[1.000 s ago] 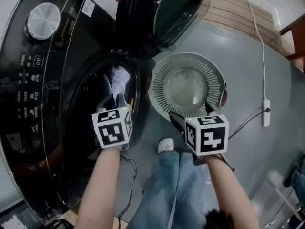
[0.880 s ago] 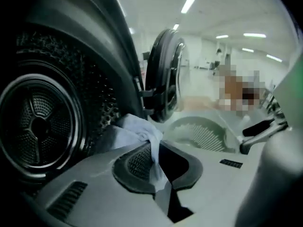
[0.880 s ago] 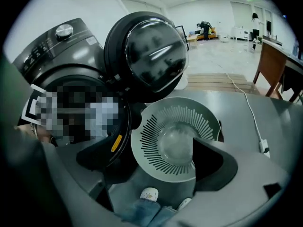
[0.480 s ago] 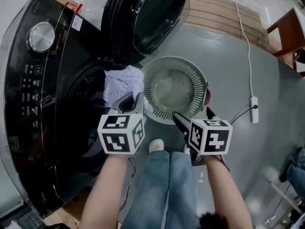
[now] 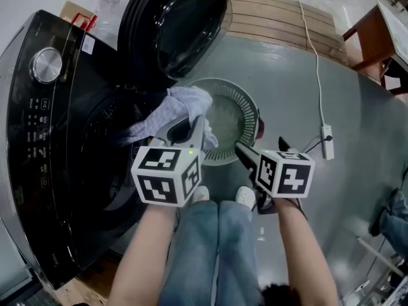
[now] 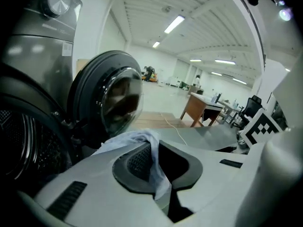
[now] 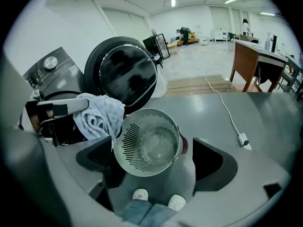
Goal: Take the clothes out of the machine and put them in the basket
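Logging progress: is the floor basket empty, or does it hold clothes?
Empty. The right gripper view shows the basket's bare slotted wall and bottom; the white cloth is outside, clamped in the left gripper.

Washing machine (image 5: 38, 139): glossy black casing, reflective. Knob (image 5: 46, 64): brushed metal. Door (image 5: 185, 24): dark, smooth, glossy window. Drum (image 6: 19, 136): perforated metal. Cloth (image 5: 185, 104): pale, soft, matt, rough like towelling. Basket (image 5: 245, 106): pale green plastic, slotted wall, matt. Floor (image 5: 299, 81): grey, smooth, slight sheen. Boards (image 5: 280, 21): pale wood. Left gripper (image 5: 188, 126): matt grey plastic; pads (image 6: 135, 162) dark, ribbed.
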Demonstrator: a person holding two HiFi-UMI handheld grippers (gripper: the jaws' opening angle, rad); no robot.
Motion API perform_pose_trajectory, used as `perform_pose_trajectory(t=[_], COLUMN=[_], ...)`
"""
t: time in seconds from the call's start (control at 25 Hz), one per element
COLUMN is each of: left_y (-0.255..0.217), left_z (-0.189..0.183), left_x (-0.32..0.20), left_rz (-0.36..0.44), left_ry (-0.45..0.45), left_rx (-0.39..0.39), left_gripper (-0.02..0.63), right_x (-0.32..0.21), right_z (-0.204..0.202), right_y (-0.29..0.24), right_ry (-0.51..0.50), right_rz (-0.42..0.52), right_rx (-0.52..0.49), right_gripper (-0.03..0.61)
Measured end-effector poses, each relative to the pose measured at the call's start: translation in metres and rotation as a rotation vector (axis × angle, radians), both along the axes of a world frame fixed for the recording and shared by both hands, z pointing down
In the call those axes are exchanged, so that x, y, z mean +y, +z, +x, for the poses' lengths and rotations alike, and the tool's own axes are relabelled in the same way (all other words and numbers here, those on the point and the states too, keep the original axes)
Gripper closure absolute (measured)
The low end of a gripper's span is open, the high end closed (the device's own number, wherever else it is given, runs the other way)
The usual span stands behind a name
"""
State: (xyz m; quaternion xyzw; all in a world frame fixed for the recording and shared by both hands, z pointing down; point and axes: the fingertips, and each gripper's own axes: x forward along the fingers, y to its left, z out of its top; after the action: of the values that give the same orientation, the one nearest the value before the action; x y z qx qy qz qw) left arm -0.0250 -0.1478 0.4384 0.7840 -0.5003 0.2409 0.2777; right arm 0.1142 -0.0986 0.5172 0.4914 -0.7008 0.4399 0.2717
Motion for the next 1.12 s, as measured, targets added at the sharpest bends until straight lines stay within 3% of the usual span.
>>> perform_pose_trajectory(t=[0.36,0.56,0.68,0.72,0.76,0.8,1.12], left_y=[-0.029,-0.011,0.017,0.027,0.036,0.043,0.083], left_z=[0.054,0.055,0.043,0.039,0.034,0.029,-0.027], left_x=[0.000,-0.002,0.002,0.005,0.007,0.010,0.039], left_rz=[0.043,-0.010,-0.077,-0.099,-0.117,-0.131,-0.212], left_ry=[0.075,0.056,0.047,0.054,0.061,0.067,0.051], left_rx=[0.136,0.061,-0.045,-0.086,-0.117,-0.140,-0.253], left_gripper=[0.589,0.588,0.582,0.514,0.394,0.346,0.345], right_x=[-0.006,-0.002,0.000,0.001,0.003,0.004,0.015], right_z=[0.020,0.021,0.017,0.015,0.013,0.011,-0.008], right_y=[-0.012,-0.008,-0.003,-0.001,0.000,0.002,0.018], right_ry=[0.039,0.038,0.029,0.027,0.024,0.021,-0.019], right_rz=[0.018,0.012,0.007,0.004,0.000,-0.003,-0.035], right_rx=[-0.002,-0.002,0.001,0.002,0.001,0.001,0.005], right_gripper=[0.046,0.046,0.046,0.046,0.046,0.046,0.046])
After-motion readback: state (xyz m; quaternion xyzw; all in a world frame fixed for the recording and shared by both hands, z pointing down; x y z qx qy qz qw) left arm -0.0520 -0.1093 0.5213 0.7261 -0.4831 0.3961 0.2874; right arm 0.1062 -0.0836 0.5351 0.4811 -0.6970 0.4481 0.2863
